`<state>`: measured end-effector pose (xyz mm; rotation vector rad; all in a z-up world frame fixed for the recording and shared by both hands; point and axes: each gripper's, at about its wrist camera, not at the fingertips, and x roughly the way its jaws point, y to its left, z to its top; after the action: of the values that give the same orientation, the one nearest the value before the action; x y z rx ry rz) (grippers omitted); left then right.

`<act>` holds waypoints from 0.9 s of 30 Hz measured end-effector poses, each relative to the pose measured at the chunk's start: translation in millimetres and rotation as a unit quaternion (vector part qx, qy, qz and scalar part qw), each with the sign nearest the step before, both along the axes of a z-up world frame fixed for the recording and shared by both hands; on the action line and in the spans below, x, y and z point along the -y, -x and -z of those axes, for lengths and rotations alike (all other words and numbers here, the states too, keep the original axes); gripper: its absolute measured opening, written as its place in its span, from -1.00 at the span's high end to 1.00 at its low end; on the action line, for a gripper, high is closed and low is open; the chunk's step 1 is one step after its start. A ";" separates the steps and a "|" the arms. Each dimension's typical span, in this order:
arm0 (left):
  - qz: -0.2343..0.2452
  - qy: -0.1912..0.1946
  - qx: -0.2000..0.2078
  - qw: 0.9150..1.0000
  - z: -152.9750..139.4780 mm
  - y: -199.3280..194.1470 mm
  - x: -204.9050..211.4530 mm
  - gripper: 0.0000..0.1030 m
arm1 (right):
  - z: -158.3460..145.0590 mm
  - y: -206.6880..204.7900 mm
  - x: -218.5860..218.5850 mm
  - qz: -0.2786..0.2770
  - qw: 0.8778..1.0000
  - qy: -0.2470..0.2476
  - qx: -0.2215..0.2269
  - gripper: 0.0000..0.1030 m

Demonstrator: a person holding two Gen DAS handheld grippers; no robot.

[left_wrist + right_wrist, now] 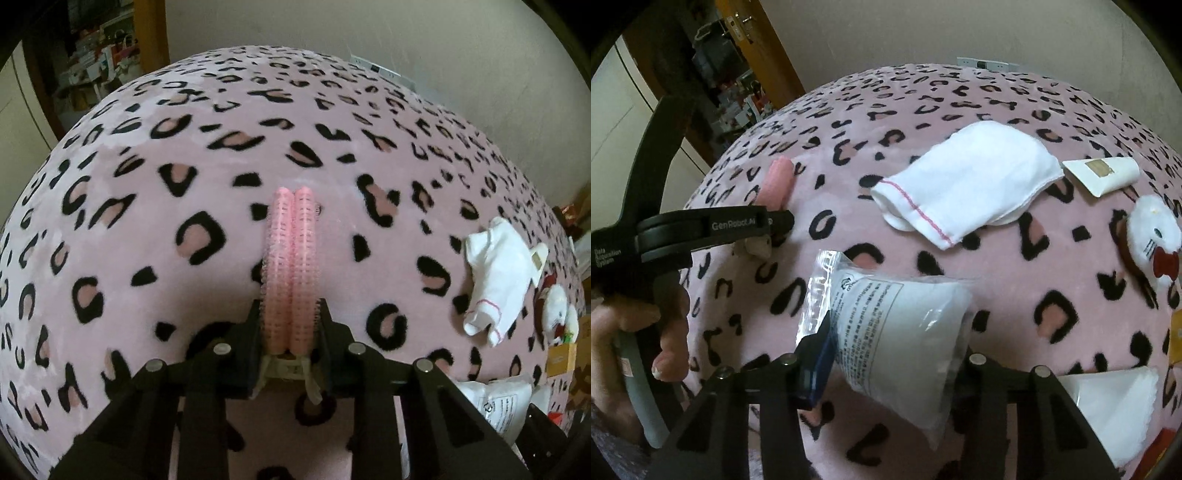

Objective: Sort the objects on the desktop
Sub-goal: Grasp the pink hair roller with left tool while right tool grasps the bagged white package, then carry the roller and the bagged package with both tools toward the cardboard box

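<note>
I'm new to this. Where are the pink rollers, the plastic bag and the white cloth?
pink rollers (291, 266), left wrist view, middle of pair.
plastic bag (905, 343), right wrist view, its printed front.
white cloth (964, 181), right wrist view, its middle.

Pink leopard-print blanket (147, 221) spreading black-ringed spots beneath pale clutter

Pink hair rollers (291, 266) are showing at centre; a white cloth (964, 184) is carrying red stitching at twelve o'clock; a white plush toy (1152, 236) is wearing a red bow at three o'clock.
</note>
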<state>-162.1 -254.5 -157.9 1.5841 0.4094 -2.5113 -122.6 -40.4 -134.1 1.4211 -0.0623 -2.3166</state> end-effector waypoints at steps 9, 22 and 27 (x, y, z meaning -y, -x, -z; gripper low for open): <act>-0.004 0.035 -0.024 0.999 -39.4 -29.6 -7.8 0.50 | -26.0 -12.3 -3.6 0.007 1.000 0.010 -0.025 0.07; 0.016 0.061 -0.043 0.997 -87.9 -77.9 -45.7 0.50 | -71.4 -35.6 -29.8 0.046 0.996 0.021 -0.067 0.07; 0.023 0.065 -0.051 0.996 -104.2 -93.4 -61.8 0.50 | -88.6 -48.6 -41.9 0.056 0.995 0.026 -0.078 0.07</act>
<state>-68.7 -192.7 -53.6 1.4383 0.2174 -2.6036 -73.9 1.5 -45.5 1.2349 -0.1589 -2.4908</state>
